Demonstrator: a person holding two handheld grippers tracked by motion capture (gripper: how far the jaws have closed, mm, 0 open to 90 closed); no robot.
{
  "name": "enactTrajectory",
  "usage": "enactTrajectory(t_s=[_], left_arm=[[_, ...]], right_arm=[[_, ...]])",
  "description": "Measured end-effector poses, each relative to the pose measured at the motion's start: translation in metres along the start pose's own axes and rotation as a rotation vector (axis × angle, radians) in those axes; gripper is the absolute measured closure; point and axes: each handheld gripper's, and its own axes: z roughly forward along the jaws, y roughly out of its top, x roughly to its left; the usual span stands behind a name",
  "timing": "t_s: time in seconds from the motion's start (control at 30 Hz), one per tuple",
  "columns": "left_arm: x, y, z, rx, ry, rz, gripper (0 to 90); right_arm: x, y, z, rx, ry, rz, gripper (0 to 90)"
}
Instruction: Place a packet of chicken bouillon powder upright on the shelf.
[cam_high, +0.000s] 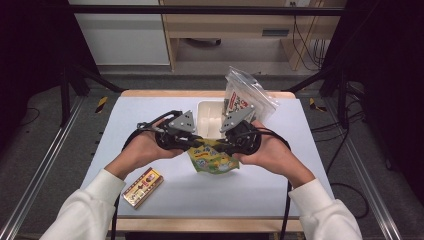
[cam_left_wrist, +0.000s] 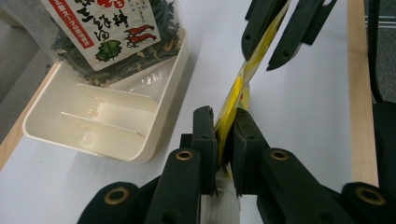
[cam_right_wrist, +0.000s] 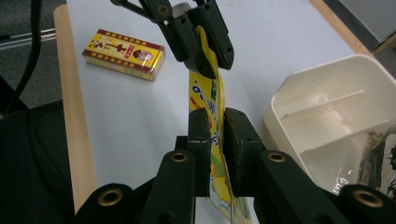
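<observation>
1. The person holds a yellow-green snack pouch (cam_high: 214, 159) between the two tools, just above the white counter (cam_high: 200, 192) and right in front of the cream divided tray (cam_high: 210, 120).
2. The left hand-held gripper (cam_left_wrist: 225, 140) is clenched on one edge of the pouch; seen from its own camera, the yellow film runs straight up between its pads.
3. The right hand-held gripper (cam_right_wrist: 218, 135) is grasping the opposite edge, with the printed pouch pinched between its two black pads.
4. Each gripper's camera shows the other gripper farther off, clamped on the far end of the same pouch.
5. A clear bag of dark dried greens (cam_high: 247, 97) leans in the tray's far right part, rising above the rim.
6. A small yellow-and-red box (cam_high: 143, 187) lies flat on the counter near the person's left sleeve, well apart from the pouch.
</observation>
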Motion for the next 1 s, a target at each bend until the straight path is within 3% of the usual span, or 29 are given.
enactTrajectory(t_s=[0.13,0.33,0.4,0.47,0.57,0.63,0.83,1.0], left_arm=[[-0.001,0.001,0.002,-0.007,-0.002,0.009,80.8],[0.001,0.002,0.004,-0.011,0.006,-0.002,77.7],[0.000,0.004,0.005,-0.019,0.032,-0.008,72.1],[0.000,0.005,0.004,-0.019,0.046,-0.019,57.8],[0.001,0.006,-0.004,-0.040,0.090,-0.066,36.0],[0.002,0.004,-0.012,-0.071,0.116,-0.092,28.1],[0.008,-0.009,-0.030,-0.086,0.195,-0.189,16.5],[0.007,-0.031,-0.039,-0.073,0.258,-0.240,11.7]], right_arm=[[-0.003,-0.004,0.005,0.014,0.011,0.019,81.4],[-0.009,-0.008,0.006,-0.010,0.027,0.061,89.6],[-0.010,-0.009,0.006,-0.011,0.032,0.070,89.8],[-0.012,-0.010,0.005,-0.015,0.029,0.088,90.0],[-0.015,-0.014,0.003,-0.020,0.026,0.128,90.0],[-0.018,-0.018,0.002,-0.036,0.034,0.160,90.0],[-0.022,-0.028,-0.001,-0.087,0.044,0.222,90.0],[-0.019,-0.029,-0.010,-0.130,0.035,0.269,90.0]])
